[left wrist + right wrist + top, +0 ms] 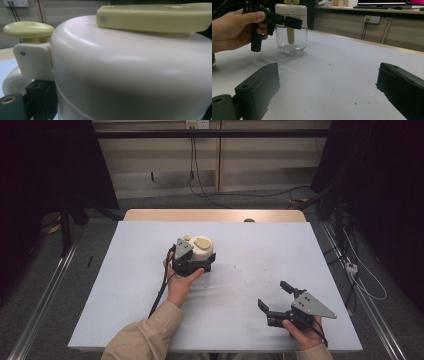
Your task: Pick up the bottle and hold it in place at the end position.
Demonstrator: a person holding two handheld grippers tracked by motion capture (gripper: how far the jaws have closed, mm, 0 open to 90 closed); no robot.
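Cream plastic looms right up against the left hand-held gripper's camera: the domed lid [130,75] of a small jar-like dispenser, with a pale yellow flat lever [155,17] lying across its top and a round yellow knob [28,29] standing on a bracket at its side. From the right gripper view the same thing reads as a clear glass jar [291,40] under that cream top, a pale tube hanging down inside it, standing upright on the table. In the high view the jar [200,251] sits left of the table's middle and toward the far half. The left hand-held gripper [192,262] is pressed to the near side of it, its black jaws reaching around the cream top; one jaw shows beside the lid in its own view and a jaw bar crosses the lid's front in the right gripper view, so it looks clenched on the lid. The person's left hand [179,282] wraps the grip just behind, the tan sleeve [142,337] running back to the near edge, a black cable trailing down beside the wrist.

Well apart, near the front right of the table, the right hand-held gripper [276,301] rests low over the surface with its jaws spread wide and nothing between them, bare pale blue-grey table [240,245] showing in the gap, lightly speckled with dark marks
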